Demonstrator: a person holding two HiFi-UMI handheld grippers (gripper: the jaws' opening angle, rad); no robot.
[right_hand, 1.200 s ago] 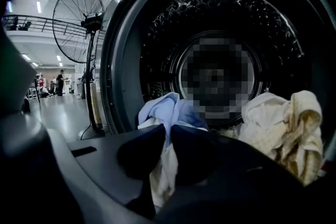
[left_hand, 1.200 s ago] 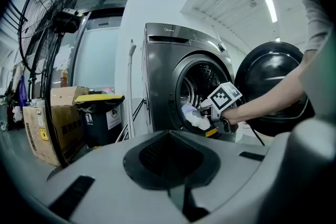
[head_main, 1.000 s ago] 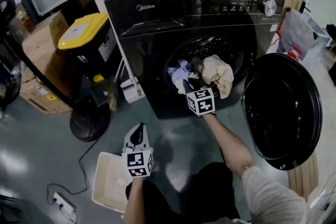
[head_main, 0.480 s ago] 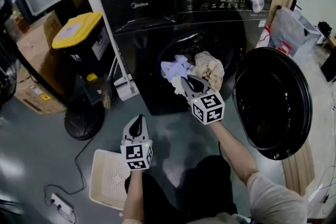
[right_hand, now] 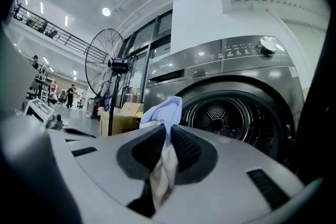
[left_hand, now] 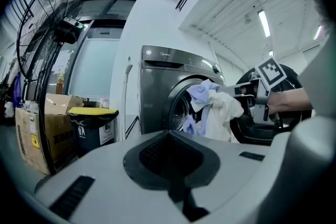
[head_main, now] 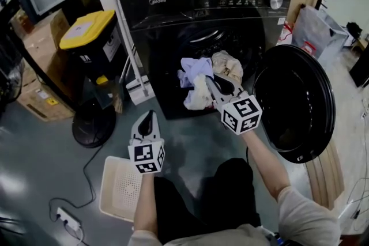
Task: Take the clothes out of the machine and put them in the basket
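Note:
The black washing machine (head_main: 196, 3) stands open, its round door (head_main: 297, 103) swung out to the right. My right gripper (head_main: 214, 84) is shut on a bunch of clothes (head_main: 199, 80), lavender and cream cloth, held in front of the drum mouth. In the right gripper view the cloth (right_hand: 163, 134) is pinched between the pads, with the drum (right_hand: 223, 118) behind it. My left gripper (head_main: 148, 121) is shut and empty, low at the left above the white basket (head_main: 118, 187). The left gripper view shows the hanging clothes (left_hand: 212, 110) ahead at the right.
A black bin with a yellow lid (head_main: 95, 37) and cardboard boxes (head_main: 40, 66) stand left of the machine. A floor fan's base (head_main: 92, 129) and a cable (head_main: 86, 181) lie near the basket. A plastic bag (head_main: 314, 26) sits at the right.
My right gripper has pulled the clothes up and out of the drum toward me. The left gripper has risen a little over the basket.

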